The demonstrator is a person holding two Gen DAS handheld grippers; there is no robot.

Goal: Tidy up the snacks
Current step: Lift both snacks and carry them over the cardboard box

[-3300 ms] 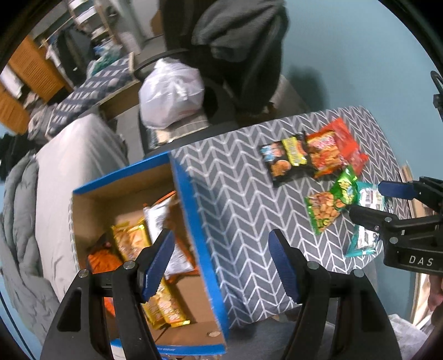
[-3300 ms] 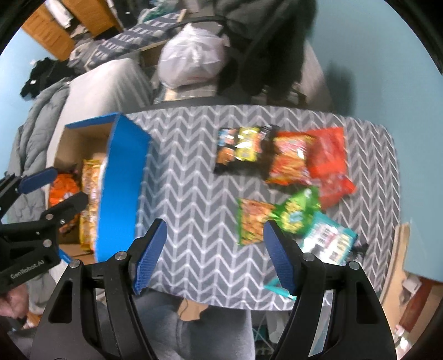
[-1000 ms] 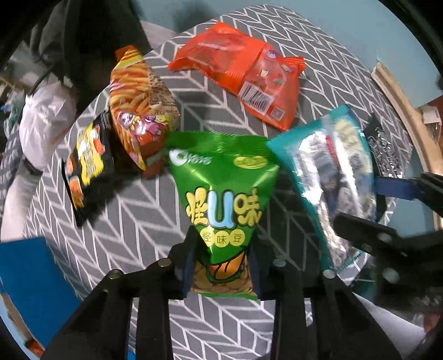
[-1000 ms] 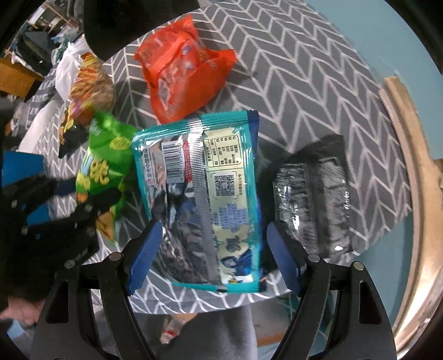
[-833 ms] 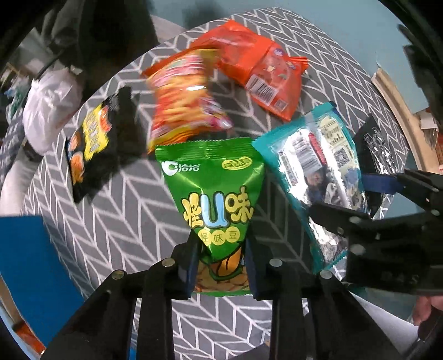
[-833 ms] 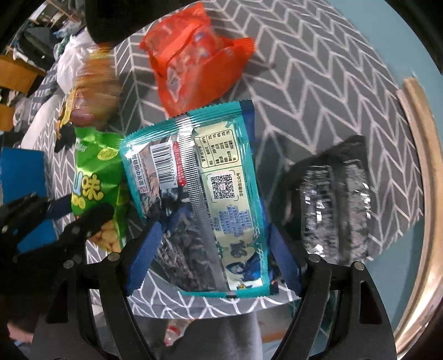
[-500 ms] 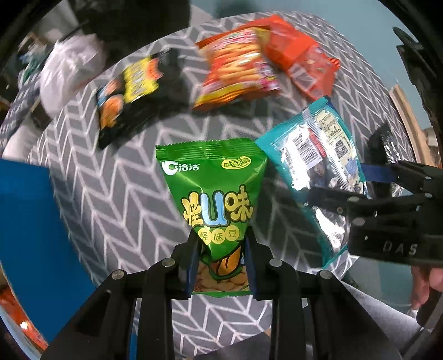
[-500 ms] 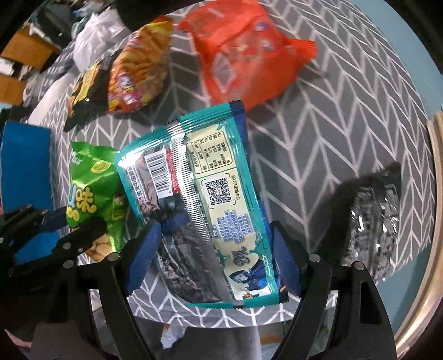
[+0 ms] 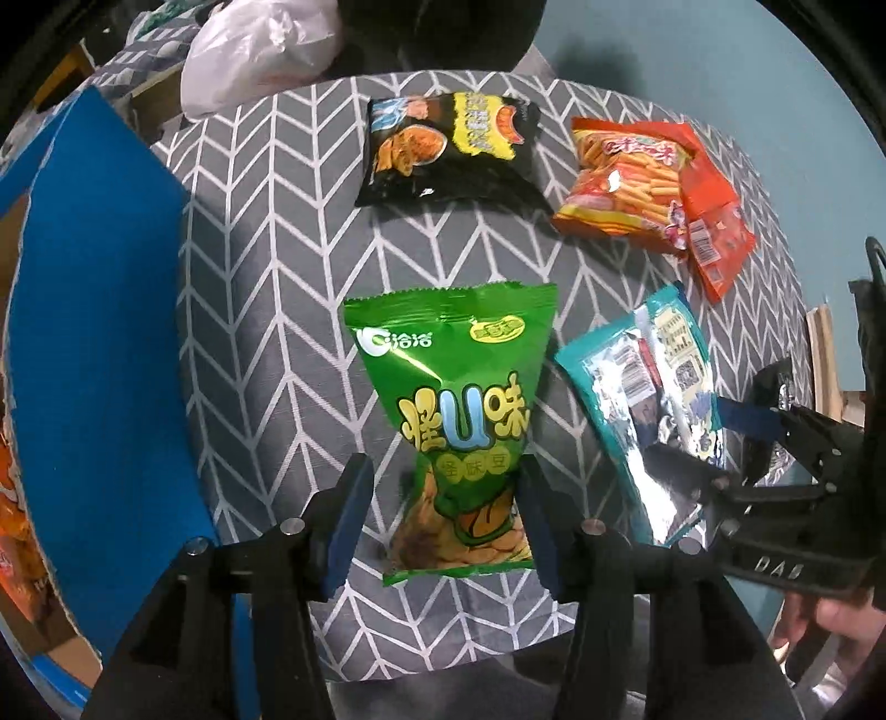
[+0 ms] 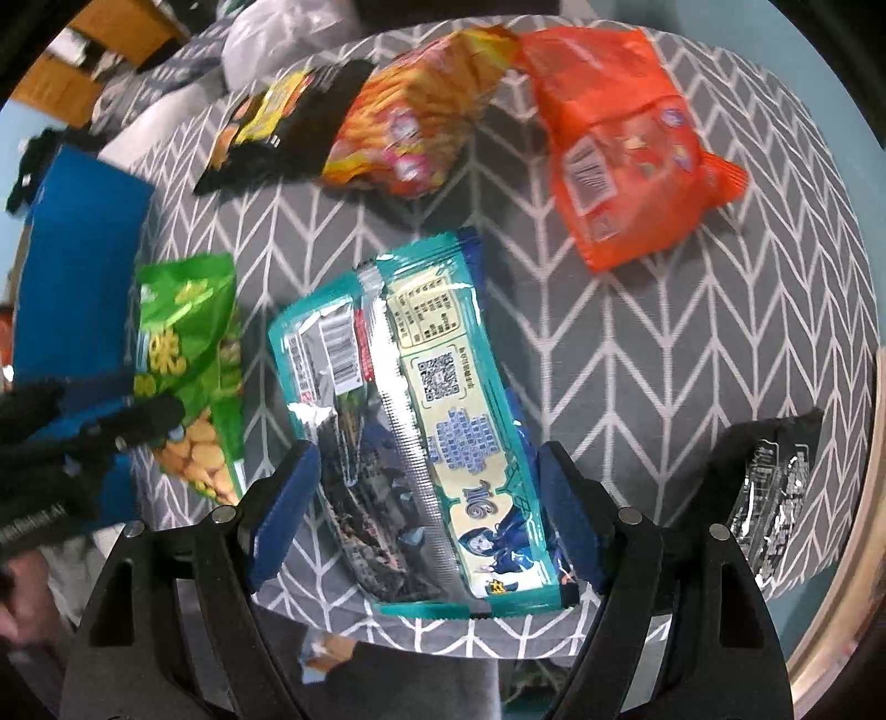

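Your left hand-held gripper (image 9: 443,512) points down over the grey surface with a white chevron-patterned cloth (image 9: 266,343), and its jaws are opening. The shiny green foil snack bag with yellow lettering (image 9: 459,410) stands between its blue pads (image 9: 349,520); the right pad sits against the bag's edge, while a clear gap shows on the left side, so the pads no longer pinch it.

Your right hand-held gripper (image 10: 423,515) has its jaws wide apart around the teal and silver snack packet with a barcode and printed back (image 10: 410,410). The packet's lower part fills most of the space between the blue pads; you cannot tell whether they press on it.

To the left of the green bag stands the blue wall of a cardboard box (image 9: 94,343), close beside it, with orange packets partly showing inside at the far left edge. Further back on the surface lie a black snack bag with yellow and orange print (image 9: 448,149), an orange bag picturing crispy sticks (image 9: 626,183), and a plain orange-red packet with a barcode (image 10: 626,149) partly under it. A black and silver packet (image 10: 775,487) lies at the right edge of the surface, well apart from the teal one. A white plastic bag (image 9: 260,50) sits beyond the surface.
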